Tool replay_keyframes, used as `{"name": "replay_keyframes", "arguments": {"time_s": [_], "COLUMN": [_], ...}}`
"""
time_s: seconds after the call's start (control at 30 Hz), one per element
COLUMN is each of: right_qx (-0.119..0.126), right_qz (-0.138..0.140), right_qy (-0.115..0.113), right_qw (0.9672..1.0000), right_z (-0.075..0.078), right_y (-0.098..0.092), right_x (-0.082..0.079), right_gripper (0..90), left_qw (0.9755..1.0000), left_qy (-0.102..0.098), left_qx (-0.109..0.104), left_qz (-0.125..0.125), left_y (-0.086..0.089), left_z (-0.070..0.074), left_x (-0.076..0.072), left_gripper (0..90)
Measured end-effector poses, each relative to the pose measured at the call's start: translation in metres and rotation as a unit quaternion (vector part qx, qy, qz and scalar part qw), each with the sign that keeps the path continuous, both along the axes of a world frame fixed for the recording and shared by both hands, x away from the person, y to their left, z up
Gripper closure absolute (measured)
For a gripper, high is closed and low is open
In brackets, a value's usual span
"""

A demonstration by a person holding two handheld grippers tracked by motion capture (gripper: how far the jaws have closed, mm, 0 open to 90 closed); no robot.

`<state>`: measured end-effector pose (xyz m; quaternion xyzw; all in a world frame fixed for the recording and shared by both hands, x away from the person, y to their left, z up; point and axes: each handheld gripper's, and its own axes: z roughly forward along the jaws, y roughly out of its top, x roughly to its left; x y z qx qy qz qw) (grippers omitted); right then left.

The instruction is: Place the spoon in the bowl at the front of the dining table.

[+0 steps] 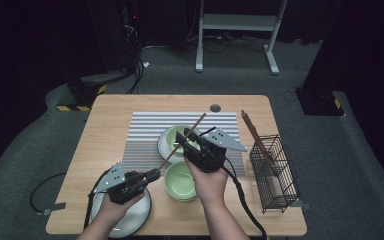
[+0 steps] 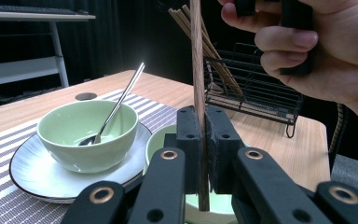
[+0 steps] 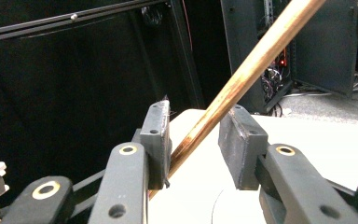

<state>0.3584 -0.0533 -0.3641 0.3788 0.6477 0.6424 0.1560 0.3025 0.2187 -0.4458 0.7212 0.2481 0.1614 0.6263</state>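
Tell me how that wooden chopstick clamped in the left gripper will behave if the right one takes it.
The chopstick looks stiff: it runs straight from the left gripper with no sag. It is thin and probably light. Its smooth, glossy shaft may slip or pivot in the right gripper, whose jaws stand apart around it.

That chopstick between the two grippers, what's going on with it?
A person holds a gripper in each hand over a wooden table. The left gripper is shut on a wooden chopstick. The right gripper has its jaws open around the same stick, one pad against it, the other apart. Below sit a green bowl with a spoon on a plate, a second green bowl, and a wire basket holding more chopsticks.
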Motion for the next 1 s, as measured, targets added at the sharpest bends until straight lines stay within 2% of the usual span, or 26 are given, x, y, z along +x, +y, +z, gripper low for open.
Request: {"name": "replay_keyframes", "arguments": {"time_s": [0.23, 0.4, 0.67, 1.0], "right_qx": [-0.003, -0.004, -0.004, -0.002], "right_qz": [-0.004, -0.008, -0.010, -0.013], "right_qy": [0.004, 0.009, 0.012, 0.018], "right_qw": [1.0000, 0.9999, 0.9999, 0.9998], "right_z": [-0.005, -0.008, -0.010, -0.014], "right_y": [-0.003, -0.004, -0.005, -0.008], "right_x": [0.002, 0.003, 0.004, 0.005], "right_gripper": [63.7, 63.7, 63.6, 62.9], "left_qw": [1.0000, 0.9999, 0.9999, 0.9997], "left_qy": [0.000, 0.008, 0.004, 0.014], "left_qx": [-0.006, -0.012, -0.013, -0.020], "left_qz": [-0.003, -0.006, -0.006, -0.011], "left_y": [0.001, 0.002, 0.002, 0.002], "left_z": [-0.001, -0.001, -0.002, -0.003], "left_x": [0.000, 0.000, -0.001, 0.000], "left_gripper": [84.5, 84.8, 84.6, 84.4]}}
